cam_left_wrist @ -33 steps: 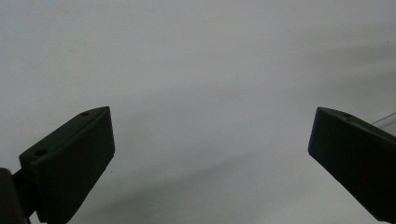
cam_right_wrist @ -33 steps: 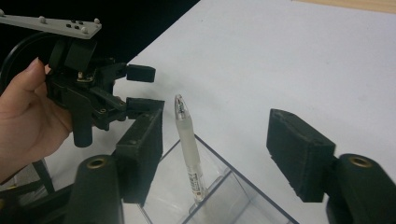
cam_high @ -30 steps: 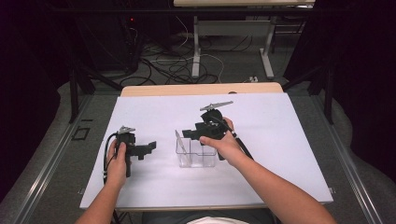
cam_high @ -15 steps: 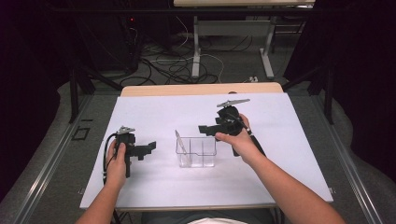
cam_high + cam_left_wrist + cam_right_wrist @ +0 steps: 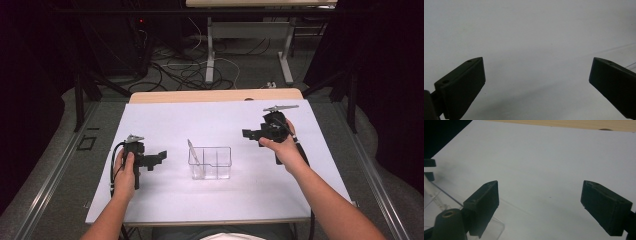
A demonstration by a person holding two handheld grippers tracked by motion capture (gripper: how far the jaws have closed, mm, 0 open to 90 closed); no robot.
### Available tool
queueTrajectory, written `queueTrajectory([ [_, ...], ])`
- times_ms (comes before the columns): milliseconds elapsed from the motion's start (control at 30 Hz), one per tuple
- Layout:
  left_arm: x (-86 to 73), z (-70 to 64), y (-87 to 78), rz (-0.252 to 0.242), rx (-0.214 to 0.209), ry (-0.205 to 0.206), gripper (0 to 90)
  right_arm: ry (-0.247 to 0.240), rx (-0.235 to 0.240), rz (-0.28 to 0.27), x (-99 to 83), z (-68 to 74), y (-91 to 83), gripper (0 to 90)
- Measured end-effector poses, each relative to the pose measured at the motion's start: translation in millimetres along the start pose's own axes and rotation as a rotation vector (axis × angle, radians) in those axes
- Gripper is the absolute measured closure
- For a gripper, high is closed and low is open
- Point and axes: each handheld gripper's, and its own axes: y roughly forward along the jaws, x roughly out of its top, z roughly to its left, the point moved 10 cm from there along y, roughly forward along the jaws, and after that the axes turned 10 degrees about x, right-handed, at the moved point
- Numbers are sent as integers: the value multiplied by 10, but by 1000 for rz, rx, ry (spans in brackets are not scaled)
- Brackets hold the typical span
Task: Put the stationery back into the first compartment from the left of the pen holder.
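Note:
A clear plastic box with compartments stands in the middle of the white table top. A thin pale stick leans inside its left compartment. My left gripper rests low on the table left of the box, open and empty; its jaws stand wide apart in the left gripper view. My right gripper is held above the table to the right of the box, open with nothing between its jaws. A corner of the box shows at the lower left of the right gripper view.
A wooden strip runs along the table's far edge. Beyond it are cables on the floor and the legs of another table. Metal rails flank the table on both sides.
My right gripper has moved from over the box to the right and slightly away. The left gripper has stayed in place.

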Motion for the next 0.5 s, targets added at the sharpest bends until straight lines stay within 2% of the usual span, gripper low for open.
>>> queueTrajectory([
  [33, 0, -3, -1, 0, 0, -10, 5, -1, -10, -9, 1, -60, -34, 137],
  [167, 3, 16, -9, -2, 1, -4, 5, 25, -49, -28, -25, -266, -169, 117],
  [367, 4, 26, -12, -4, 5, -11, 5, 54, -100, -46, -123, -502, -321, 73],
  [500, 4, 32, -10, -5, 6, -14, 5, 40, -156, -49, -227, -675, -387, 63],
])
